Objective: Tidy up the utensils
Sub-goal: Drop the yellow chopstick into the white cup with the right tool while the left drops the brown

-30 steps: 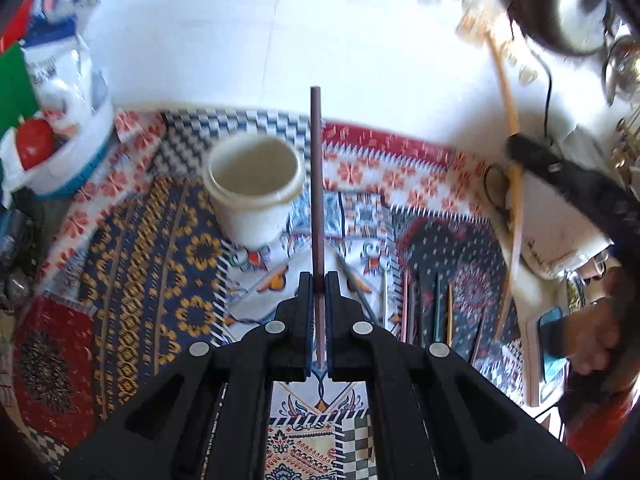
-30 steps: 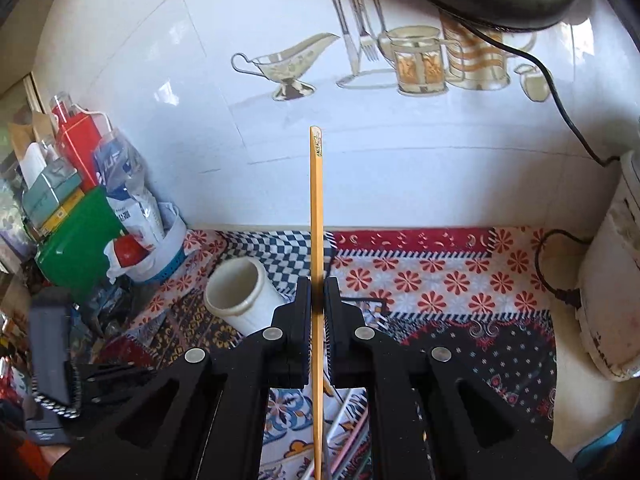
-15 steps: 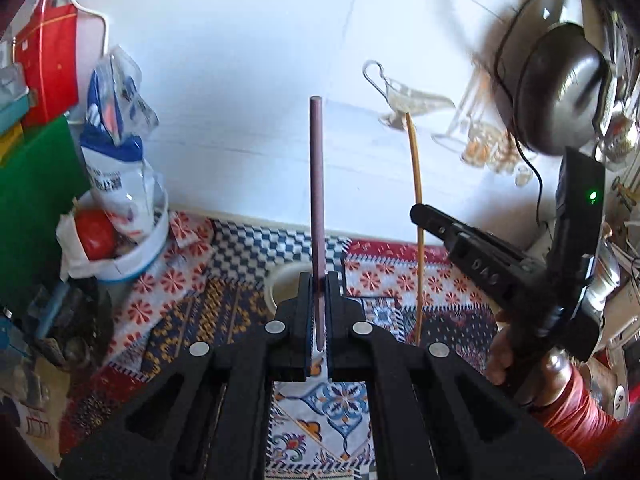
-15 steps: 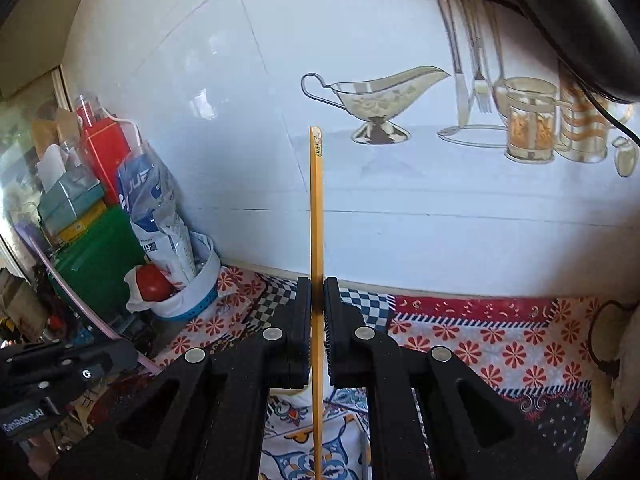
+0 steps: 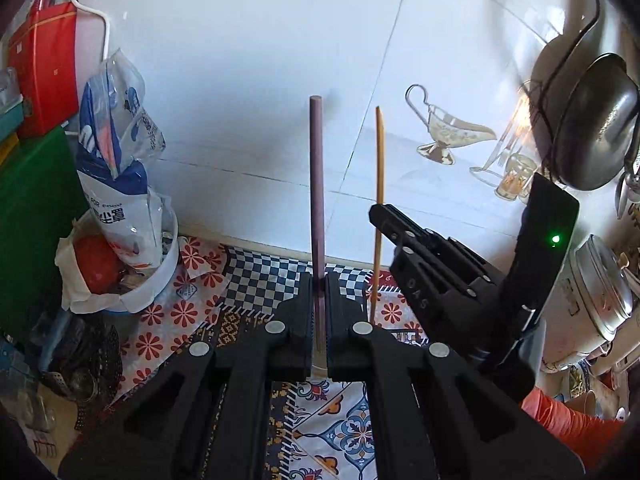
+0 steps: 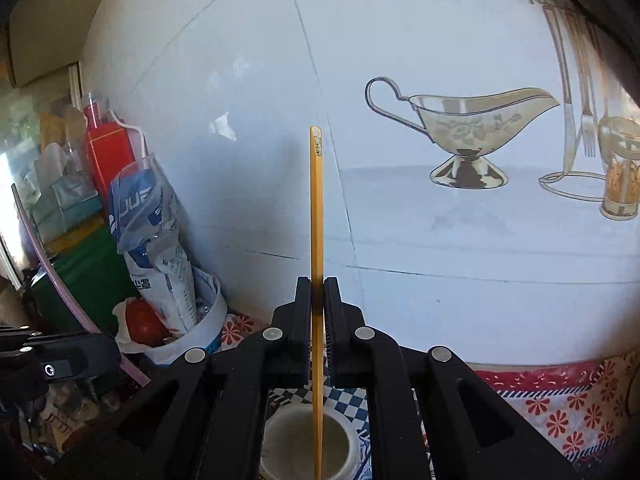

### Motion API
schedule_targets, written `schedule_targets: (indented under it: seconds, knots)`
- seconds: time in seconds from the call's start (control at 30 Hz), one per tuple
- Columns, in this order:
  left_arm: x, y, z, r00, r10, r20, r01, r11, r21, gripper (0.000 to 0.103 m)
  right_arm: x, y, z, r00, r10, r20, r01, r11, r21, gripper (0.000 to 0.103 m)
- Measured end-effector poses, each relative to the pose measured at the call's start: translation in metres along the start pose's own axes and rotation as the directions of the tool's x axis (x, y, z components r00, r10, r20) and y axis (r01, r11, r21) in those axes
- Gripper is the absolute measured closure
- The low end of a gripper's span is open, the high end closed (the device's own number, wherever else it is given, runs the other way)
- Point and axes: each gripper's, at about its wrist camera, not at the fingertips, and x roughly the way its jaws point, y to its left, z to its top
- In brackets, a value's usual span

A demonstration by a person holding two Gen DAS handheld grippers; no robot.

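Left gripper (image 5: 319,292): jaws closed on a purple chopstick (image 5: 317,184), clamped near its lower end. That stick is round in section, dull mauve, even in thickness, blunt at its flat top end, and stands upright above the jaws in front of the white tiled wall (image 5: 248,80).

Right gripper (image 6: 317,296): jaws closed on a yellow chopstick (image 6: 316,200). This stick is thinner, squared at its upper end, with a small dark printed mark just below that end. It runs straight up from the jaws; its lower part passes down between the fingers and its tip sits over the open mouth of a white cup (image 6: 280,440).

In the left wrist view the right gripper (image 5: 378,216) appears to the right of the purple chopstick, with the yellow chopstick (image 5: 378,168) rising beside it, nearly parallel and apart from it.

The cup is off-white, cylindrical, with a rolled rim, and stands on a patterned cloth (image 6: 560,408) with red flowers and a blue-and-white chequered band. To the left, against the wall, a white bowl (image 5: 168,264) holds a blue-and-white bag (image 5: 116,184) and a red object, next to a red container (image 5: 44,68).
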Motion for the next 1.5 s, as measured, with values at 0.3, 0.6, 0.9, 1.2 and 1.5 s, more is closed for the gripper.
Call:
schedule_targets:
  seconds: [0.3,0.6,0.9,1.2,1.5]
  knots:
    - [0.041,0.013,-0.005,0.997,-0.003,-0.083,0.001,1.000,-0.023,0.100,0.030,0.000,-0.022,0.999,0.030,-0.043,-0.030,0.999,-0.012,0.098]
    - [0.073,0.016,-0.019,0.983,-0.035,-0.179,0.030,0.999,-0.035,0.100,0.029,-0.008,-0.050,0.988,0.023,-0.152,-0.027,0.999,-0.029,0.098]
    - [0.086,0.016,-0.026,0.964,-0.082,-0.253,0.066,0.995,-0.071,0.100,0.025,-0.011,-0.063,0.951,0.067,-0.303,-0.078,0.997,-0.024,0.097]
    - [0.068,0.018,-0.029,0.968,-0.058,-0.244,0.048,0.998,-0.051,0.099,0.018,-0.006,-0.056,0.924,0.072,-0.374,-0.084,0.996,-0.016,0.097]
    - [0.017,0.013,-0.031,0.983,-0.072,-0.167,0.070,0.997,-0.015,0.088,-0.030,-0.002,-0.035,0.946,0.047,-0.320,-0.057,0.998,-0.021,0.093]
